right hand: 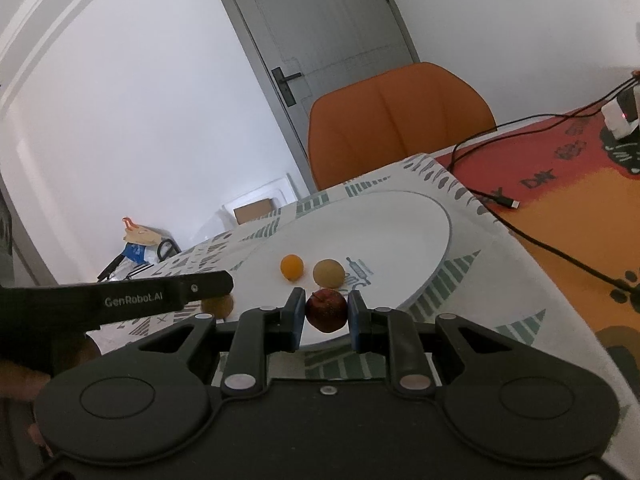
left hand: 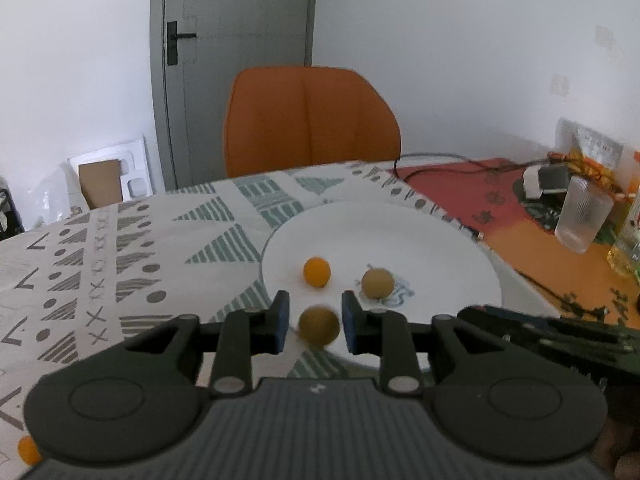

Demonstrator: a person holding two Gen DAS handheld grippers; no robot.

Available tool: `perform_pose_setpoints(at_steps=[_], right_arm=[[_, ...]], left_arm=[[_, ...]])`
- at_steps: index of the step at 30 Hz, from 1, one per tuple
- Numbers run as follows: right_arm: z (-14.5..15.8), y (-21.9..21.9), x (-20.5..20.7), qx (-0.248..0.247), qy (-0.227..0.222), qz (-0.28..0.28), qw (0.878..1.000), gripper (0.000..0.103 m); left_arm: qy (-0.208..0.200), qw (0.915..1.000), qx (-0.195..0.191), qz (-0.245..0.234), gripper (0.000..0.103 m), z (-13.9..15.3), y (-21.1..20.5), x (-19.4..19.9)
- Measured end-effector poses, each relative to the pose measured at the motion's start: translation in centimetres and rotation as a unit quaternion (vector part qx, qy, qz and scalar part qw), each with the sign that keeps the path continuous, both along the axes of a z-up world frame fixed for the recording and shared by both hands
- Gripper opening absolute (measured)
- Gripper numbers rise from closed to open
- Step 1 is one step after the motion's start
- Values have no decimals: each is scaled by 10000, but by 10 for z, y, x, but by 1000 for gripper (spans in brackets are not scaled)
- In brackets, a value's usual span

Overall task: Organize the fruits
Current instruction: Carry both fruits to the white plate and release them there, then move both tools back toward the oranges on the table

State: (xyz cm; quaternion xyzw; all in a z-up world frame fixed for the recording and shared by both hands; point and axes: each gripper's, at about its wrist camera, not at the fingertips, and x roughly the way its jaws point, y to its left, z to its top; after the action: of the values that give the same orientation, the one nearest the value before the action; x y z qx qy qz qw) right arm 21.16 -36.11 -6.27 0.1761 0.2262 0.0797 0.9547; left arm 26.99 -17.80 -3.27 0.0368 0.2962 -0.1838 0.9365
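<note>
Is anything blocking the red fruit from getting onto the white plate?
Nothing visible does. The right gripper holds the red fruit at the near rim of the white plate. The orange fruit and tan fruit sit farther in.

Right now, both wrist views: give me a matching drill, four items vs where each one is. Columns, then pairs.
Items
1. orange fruit
2. dark red fruit
3. brown fruit
4. ribbed glass

Places
A. between the right gripper fingers
B. lying on the white plate
C. standing on the orange mat, right of the plate
D. between the left gripper fingers

Pairs: 1-B, 2-A, 3-D, 4-C
</note>
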Motion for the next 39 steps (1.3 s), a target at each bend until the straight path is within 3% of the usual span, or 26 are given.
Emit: perform_pose_setpoints(at_steps=[6, 11, 16, 24, 30, 35, 39], right_arm=[[-2, 5, 10, -51, 56, -50, 10000, 21], [-1, 9, 11, -1, 45, -205, 9998, 31], [3, 21, 9, -105, 41, -148, 9998, 38], [14, 43, -1, -353, -14, -88, 9993, 61], [17, 62, -8, -444, 28, 23, 9990, 74], [23, 75, -17, -506, -74, 109, 9986, 94], [28, 84, -24, -526, -76, 213, 9984, 100]], left_arm=[[147, 9997, -6, 218, 27, -5, 18, 2], [171, 9988, -26, 448, 32, -3, 40, -1], [86, 9978, -88, 645, 53, 2, 58, -8], [-69, 9953, -138, 951, 79, 5, 82, -23], [-197, 9923, -211, 1207, 84, 9, 106, -39], [-227, 9888, -312, 1443, 88, 9, 127, -54], [-205, 9865, -342, 1589, 88, 8, 142, -66]])
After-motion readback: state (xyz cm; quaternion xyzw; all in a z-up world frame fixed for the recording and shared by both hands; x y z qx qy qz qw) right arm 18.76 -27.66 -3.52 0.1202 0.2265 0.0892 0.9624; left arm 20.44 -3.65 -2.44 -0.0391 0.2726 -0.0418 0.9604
